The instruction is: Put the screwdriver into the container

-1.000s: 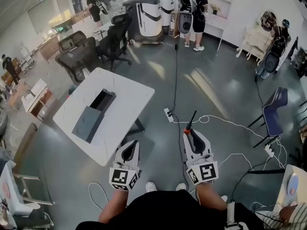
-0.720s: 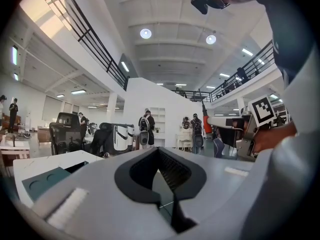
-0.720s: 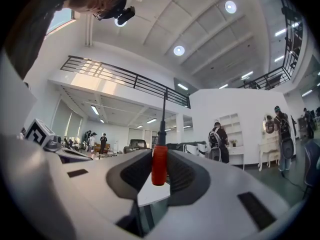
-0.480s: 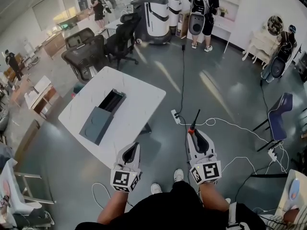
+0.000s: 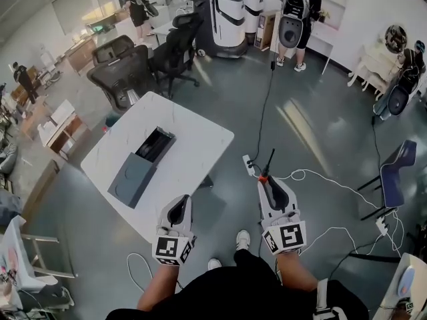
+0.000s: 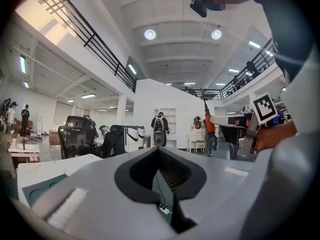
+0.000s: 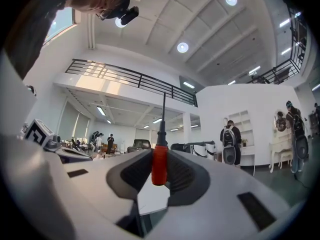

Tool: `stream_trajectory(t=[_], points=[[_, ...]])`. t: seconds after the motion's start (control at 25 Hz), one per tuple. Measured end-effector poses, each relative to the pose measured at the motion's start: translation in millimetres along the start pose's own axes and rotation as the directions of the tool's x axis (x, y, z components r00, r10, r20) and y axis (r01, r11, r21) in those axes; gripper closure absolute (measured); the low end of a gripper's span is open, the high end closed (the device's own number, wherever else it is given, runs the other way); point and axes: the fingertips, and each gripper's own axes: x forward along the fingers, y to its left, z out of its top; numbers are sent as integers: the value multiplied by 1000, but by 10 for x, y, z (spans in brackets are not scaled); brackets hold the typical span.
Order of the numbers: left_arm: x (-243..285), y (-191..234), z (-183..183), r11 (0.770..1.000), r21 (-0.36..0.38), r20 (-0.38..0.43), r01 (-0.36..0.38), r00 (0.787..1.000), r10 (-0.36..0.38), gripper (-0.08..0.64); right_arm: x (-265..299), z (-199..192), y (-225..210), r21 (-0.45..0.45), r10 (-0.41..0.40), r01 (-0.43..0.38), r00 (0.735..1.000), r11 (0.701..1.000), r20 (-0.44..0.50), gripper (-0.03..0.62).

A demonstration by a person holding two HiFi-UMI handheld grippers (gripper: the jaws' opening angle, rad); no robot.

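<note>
In the head view, my right gripper point(image 5: 267, 181) is shut on the red handle of a screwdriver point(image 5: 264, 176). Its dark shaft points forward and away from me over the floor. The right gripper view shows the red screwdriver point(image 7: 159, 165) handle upright between the right gripper point(image 7: 159, 156) jaws. My left gripper point(image 5: 181, 204) is shut and holds nothing; its jaws point(image 6: 159, 151) meet at the tip. A dark grey container point(image 5: 155, 143) with its lid slid aside lies on the white table point(image 5: 193, 135), ahead and left of both grippers.
Black office chairs point(image 5: 123, 75) stand beyond the table. A power strip point(image 5: 248, 165) and white cables point(image 5: 320, 179) lie on the floor by the right gripper. A blue chair point(image 5: 399, 169) is at the right. People and white machines point(image 5: 227, 12) are at the far wall.
The whole scene has slid slightly as the person walks, with the table's near corner now closer to the left gripper. Both grippers keep their pose, and the screwdriver stays held.
</note>
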Motion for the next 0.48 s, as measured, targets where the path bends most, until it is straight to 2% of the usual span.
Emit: stream_trajectory(t=[0.28,0.48], points=[[495,37,124,997,23,9,-69,998,69,552,448,142,-303,-26,82,-81,995,996,59,497],[776,31,226,992,34,12,-120,993,120,552,703,176,-511,-8,138,-138,987,990,81,495]])
